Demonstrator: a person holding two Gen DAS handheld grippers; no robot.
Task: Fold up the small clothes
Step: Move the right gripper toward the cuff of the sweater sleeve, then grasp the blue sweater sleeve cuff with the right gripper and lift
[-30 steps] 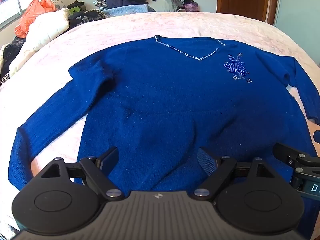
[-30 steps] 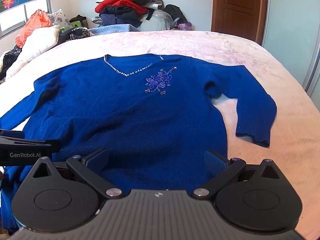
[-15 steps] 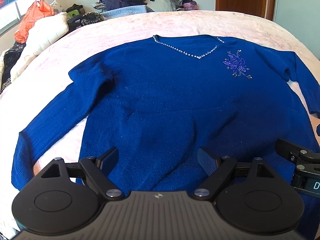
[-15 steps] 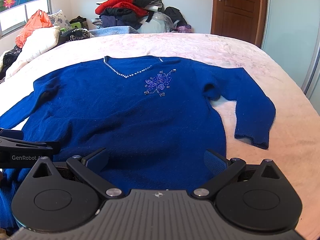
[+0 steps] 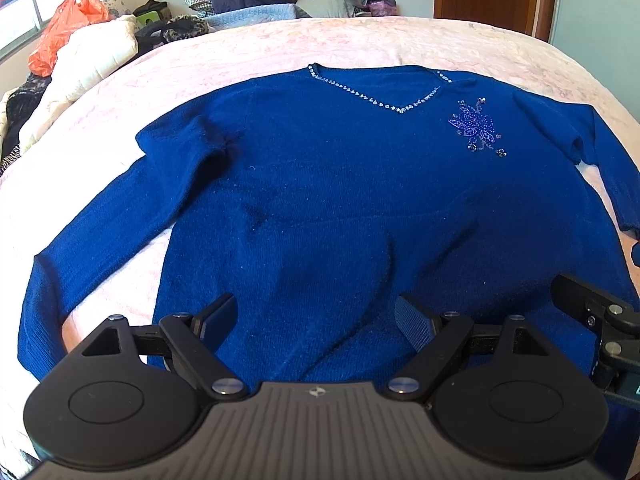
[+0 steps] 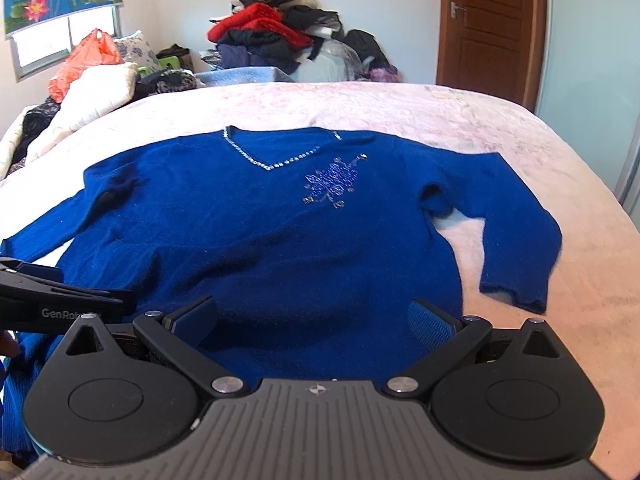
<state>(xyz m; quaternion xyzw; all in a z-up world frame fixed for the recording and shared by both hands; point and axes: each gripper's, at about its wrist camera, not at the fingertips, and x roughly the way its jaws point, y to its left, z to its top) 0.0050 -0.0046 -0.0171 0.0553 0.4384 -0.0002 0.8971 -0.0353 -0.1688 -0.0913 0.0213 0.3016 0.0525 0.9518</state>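
Note:
A dark blue V-neck sweater (image 5: 340, 200) lies flat, front up, on the pink bed (image 5: 360, 40), with a beaded neckline and a sequin flower (image 5: 474, 126). Both sleeves are spread out to the sides. It also shows in the right wrist view (image 6: 280, 248), its right sleeve (image 6: 520, 248) bent down toward the near edge. My left gripper (image 5: 316, 312) is open and empty above the sweater's hem. My right gripper (image 6: 314, 322) is open and empty above the hem, to the right of the left one. The hem itself is hidden behind the grippers.
A pile of clothes (image 6: 276, 36) sits past the far end of the bed. White bedding and an orange bag (image 6: 86, 60) lie at the far left. A wooden door (image 6: 492, 24) stands at the back right. The bed's right edge (image 6: 616, 208) drops off near a pale wall.
Both views have tilted up and pulled back slightly, so the sweater sits lower in frame. Both grippers stay open and the sweater has not moved.

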